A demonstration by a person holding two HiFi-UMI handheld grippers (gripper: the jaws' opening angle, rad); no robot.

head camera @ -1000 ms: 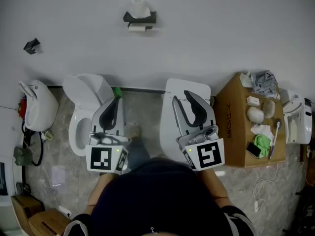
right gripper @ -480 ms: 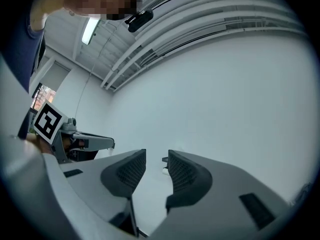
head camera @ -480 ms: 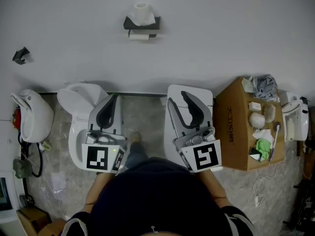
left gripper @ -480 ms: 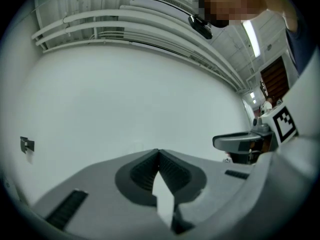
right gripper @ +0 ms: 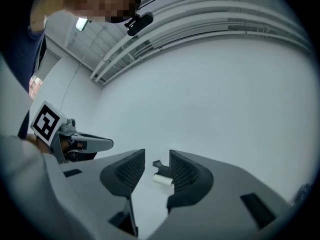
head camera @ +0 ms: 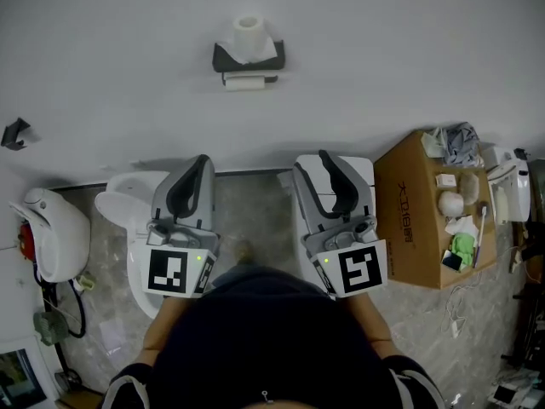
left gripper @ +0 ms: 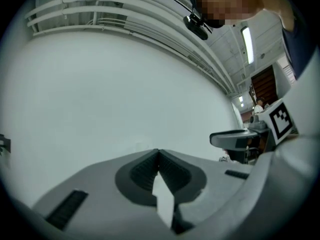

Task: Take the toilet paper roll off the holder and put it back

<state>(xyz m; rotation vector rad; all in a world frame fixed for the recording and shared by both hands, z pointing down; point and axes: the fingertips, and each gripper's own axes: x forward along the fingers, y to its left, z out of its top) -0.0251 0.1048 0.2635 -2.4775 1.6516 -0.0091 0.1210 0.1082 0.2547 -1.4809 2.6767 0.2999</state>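
The step in hand looks like the approach: nothing has been lifted yet. The toilet paper roll (head camera: 249,31) stands on end on top of the dark holder (head camera: 226,56), which is fixed to the white wall (head camera: 383,49), and a loose sheet hangs down the holder's front. A second roll (head camera: 243,81) lies across the bar just under it. Both grippers are held out in front of the person, well apart from the holder. The right gripper (head camera: 312,164) has its jaws parted and they have just been opening. Its own view shows nothing between them but the far-off holder and the lower roll, framed in the gap, so it seems to be the one that will take hold. The left gripper (head camera: 203,161) has its jaws closed together, tip to tip, on nothing. The next move calls for bringing the right gripper up to the holder with its jaws wide enough to straddle the roll. It should then close gently, since soft paper will crush, and the loose sheet may drag or unwind. The wall is plain and bare apart from the holder. Below lies a grey stone-patterned floor (head camera: 255,211) with a white toilet bowl (head camera: 115,204) at the left. At the right is an open cardboard box (head camera: 407,228) of odds and ends.
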